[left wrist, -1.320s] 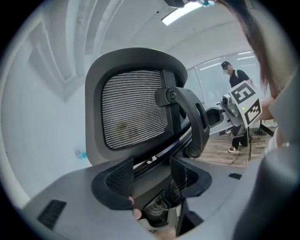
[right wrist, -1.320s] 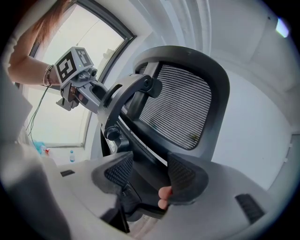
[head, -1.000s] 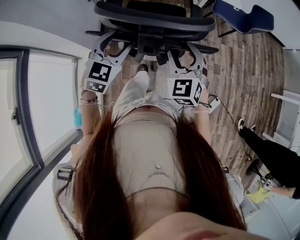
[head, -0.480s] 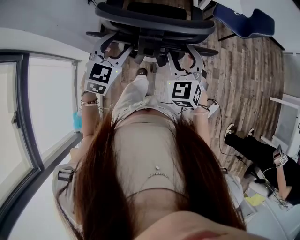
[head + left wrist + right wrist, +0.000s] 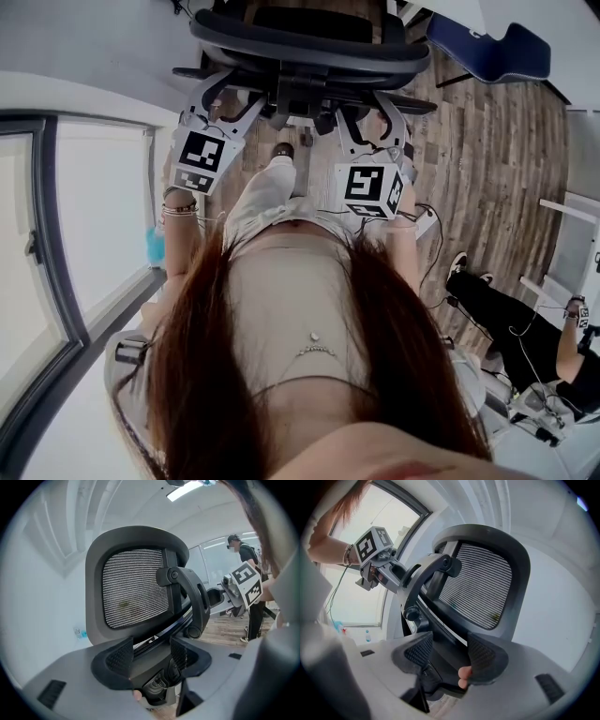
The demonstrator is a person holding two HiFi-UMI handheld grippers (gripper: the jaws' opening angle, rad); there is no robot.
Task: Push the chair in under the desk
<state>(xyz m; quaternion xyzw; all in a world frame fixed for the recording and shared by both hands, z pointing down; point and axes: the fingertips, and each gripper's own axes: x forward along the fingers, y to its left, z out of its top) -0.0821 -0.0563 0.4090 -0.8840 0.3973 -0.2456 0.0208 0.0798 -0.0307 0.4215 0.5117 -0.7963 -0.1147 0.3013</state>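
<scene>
A black office chair (image 5: 309, 47) with a mesh headrest (image 5: 136, 590) stands at the top of the head view, its back toward me. My left gripper (image 5: 225, 94) reaches to the left side of the backrest and my right gripper (image 5: 375, 108) to the right side. In the left gripper view the left gripper (image 5: 151, 653) is open, with the chair's back frame between its jaws. The right gripper (image 5: 450, 651) is open too, and the frame and the headrest (image 5: 480, 585) fill its view. I cannot tell where the desk is; a pale grey surface (image 5: 94, 37) lies beside the chair.
A blue chair (image 5: 492, 37) stands at the top right on the wood floor (image 5: 487, 159). A person in black (image 5: 525, 328) is at the right, near a white table (image 5: 577, 216). A cable (image 5: 441, 234) trails on the floor. A glass panel (image 5: 56, 216) runs along the left.
Both grippers and the chair have hardly shifted. My foot under the chair has stepped a little. The person in black at the right has moved down and right.
</scene>
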